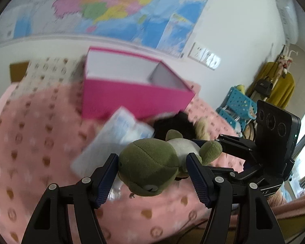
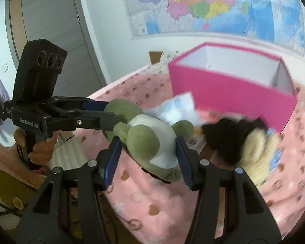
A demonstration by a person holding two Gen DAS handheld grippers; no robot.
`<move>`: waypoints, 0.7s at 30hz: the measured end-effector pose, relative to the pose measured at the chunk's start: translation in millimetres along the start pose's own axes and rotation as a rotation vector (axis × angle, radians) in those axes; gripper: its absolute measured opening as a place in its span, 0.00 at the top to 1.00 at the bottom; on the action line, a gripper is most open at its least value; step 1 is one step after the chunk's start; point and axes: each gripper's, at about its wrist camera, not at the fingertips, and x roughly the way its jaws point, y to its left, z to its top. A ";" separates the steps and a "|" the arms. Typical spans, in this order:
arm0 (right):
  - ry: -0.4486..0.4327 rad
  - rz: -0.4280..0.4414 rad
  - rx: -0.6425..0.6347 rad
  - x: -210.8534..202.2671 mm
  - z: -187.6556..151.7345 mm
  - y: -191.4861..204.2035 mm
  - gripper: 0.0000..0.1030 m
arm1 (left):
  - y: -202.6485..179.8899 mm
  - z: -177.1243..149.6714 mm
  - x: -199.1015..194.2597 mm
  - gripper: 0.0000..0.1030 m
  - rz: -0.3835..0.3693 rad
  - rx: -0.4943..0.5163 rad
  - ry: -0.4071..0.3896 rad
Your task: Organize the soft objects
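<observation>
A green and white plush toy [image 1: 148, 162] [image 2: 150, 134] hangs above the pink dotted blanket [image 1: 40, 142], held from both sides. My left gripper [image 1: 151, 158] is shut on its round green head. In the right wrist view my right gripper [image 2: 148, 142] is shut on its white belly and green legs, and the left gripper [image 2: 109, 111] reaches in from the left. Beyond the toy stands an open pink box [image 1: 132, 99] [image 2: 233, 93] with a white inside that shows nothing in it. A black and cream furry toy [image 1: 177, 124] [image 2: 233, 134] lies in front of the box.
A pale blue and white packet [image 1: 116, 134] lies on the blanket beside the box. A blue perforated basket [image 1: 238, 103] and a yellow garment [image 1: 280, 89] stand off the bed's right side. A grey door [image 2: 50, 30] is at left, and a person's hand [image 2: 40, 148] grips the left handle.
</observation>
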 end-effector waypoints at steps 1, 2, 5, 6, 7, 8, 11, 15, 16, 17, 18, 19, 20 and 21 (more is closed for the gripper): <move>-0.012 -0.012 -0.011 -3.3 8.7 -4.1 0.45 | -1.7 6.8 -0.5 0.33 0.002 0.014 -0.012; -0.025 -0.025 -0.025 -5.1 16.2 -6.6 0.45 | -4.0 16.9 -0.2 0.33 0.008 0.035 -0.028; -0.059 -0.052 -0.050 -3.9 43.5 -20.4 0.45 | -6.6 45.3 4.0 0.33 0.037 0.087 -0.072; -0.072 -0.064 -0.057 -2.2 53.1 -26.3 0.45 | -6.8 55.4 5.9 0.33 0.047 0.101 -0.085; -0.080 -0.072 -0.063 -0.3 60.7 -31.0 0.45 | -6.0 66.2 8.5 0.33 0.056 0.112 -0.095; -0.086 -0.082 -0.070 3.6 69.5 -37.1 0.45 | -4.9 76.8 11.4 0.33 0.069 0.123 -0.105; -0.090 -0.105 -0.071 16.6 92.8 -55.0 0.45 | -0.1 101.2 22.5 0.33 0.098 0.149 -0.116; -0.056 -0.126 -0.060 44.5 114.5 -81.6 0.45 | 11.1 123.1 46.5 0.33 0.143 0.159 -0.106; -0.041 -0.129 -0.052 53.7 118.5 -89.9 0.45 | 16.0 127.4 54.5 0.33 0.147 0.155 -0.093; -0.032 -0.134 -0.048 57.3 118.0 -92.6 0.45 | 19.1 130.2 60.7 0.33 0.150 0.152 -0.084; -0.017 -0.135 -0.046 64.7 119.9 -98.6 0.45 | 23.1 132.2 67.6 0.33 0.156 0.152 -0.074; -0.002 -0.128 -0.037 72.5 121.4 -104.5 0.50 | 27.1 133.8 74.2 0.34 0.155 0.150 -0.063; 0.014 -0.103 -0.023 80.8 123.1 -110.3 0.56 | 31.3 135.5 81.2 0.34 0.146 0.144 -0.048; 0.027 -0.098 -0.012 87.3 123.6 -114.4 0.59 | 33.8 136.3 86.0 0.35 0.146 0.138 -0.039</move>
